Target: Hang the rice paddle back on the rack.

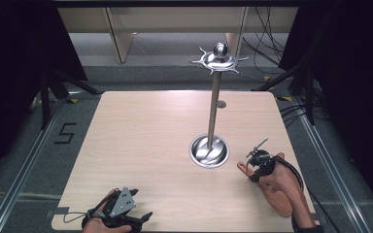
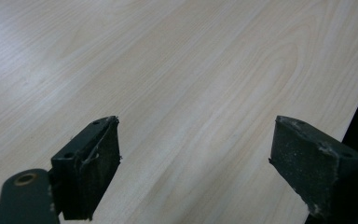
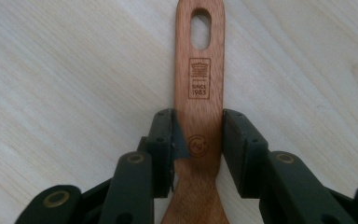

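— Nearest us, what's that left gripper (image 2: 196, 163) doing?
— Jaws wide apart over bare table (image 2: 177, 70), touching nothing.
— And the right gripper (image 3: 198, 140)?
— Clamped on the wooden spatula (image 3: 199, 88) handle, at the table's right front by the metal stand (image 1: 212, 104). Its stamp reads "SINCE 1983".

stand (image 1: 212, 145) mid-table (image 1: 141, 136) — spatula (image 1: 277, 194) right (near edge) | left gripper (image 1: 138, 219) front-left
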Demonstrator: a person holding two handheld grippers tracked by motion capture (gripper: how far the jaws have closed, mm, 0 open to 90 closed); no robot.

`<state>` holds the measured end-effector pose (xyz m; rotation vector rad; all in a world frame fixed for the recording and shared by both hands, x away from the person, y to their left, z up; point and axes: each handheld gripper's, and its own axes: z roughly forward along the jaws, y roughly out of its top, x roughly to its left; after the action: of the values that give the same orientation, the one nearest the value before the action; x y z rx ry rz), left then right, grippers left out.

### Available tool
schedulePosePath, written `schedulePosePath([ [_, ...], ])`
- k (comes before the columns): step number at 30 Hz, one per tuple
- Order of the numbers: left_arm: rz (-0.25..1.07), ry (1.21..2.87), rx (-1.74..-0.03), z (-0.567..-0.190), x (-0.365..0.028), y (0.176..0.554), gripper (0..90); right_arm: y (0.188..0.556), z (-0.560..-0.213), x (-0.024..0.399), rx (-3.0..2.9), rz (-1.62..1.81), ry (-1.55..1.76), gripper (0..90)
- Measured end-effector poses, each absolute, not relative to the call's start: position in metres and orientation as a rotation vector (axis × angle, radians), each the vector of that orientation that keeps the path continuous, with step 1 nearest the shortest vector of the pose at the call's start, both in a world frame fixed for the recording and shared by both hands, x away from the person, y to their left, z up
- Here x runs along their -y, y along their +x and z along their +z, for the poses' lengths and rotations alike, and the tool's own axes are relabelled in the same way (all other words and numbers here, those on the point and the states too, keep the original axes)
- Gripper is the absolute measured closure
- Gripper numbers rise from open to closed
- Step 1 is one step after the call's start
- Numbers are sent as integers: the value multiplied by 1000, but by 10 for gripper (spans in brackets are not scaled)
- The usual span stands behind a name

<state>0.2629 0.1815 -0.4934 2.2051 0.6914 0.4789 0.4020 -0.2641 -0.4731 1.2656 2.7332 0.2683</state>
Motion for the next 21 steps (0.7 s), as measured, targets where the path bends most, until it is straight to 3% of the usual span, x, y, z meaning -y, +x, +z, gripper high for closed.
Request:
schedulePosePath([
  [21, 458, 2198, -683, -493, -180, 263, 150, 398, -468, 259, -2779, 189, 1085, 661],
])
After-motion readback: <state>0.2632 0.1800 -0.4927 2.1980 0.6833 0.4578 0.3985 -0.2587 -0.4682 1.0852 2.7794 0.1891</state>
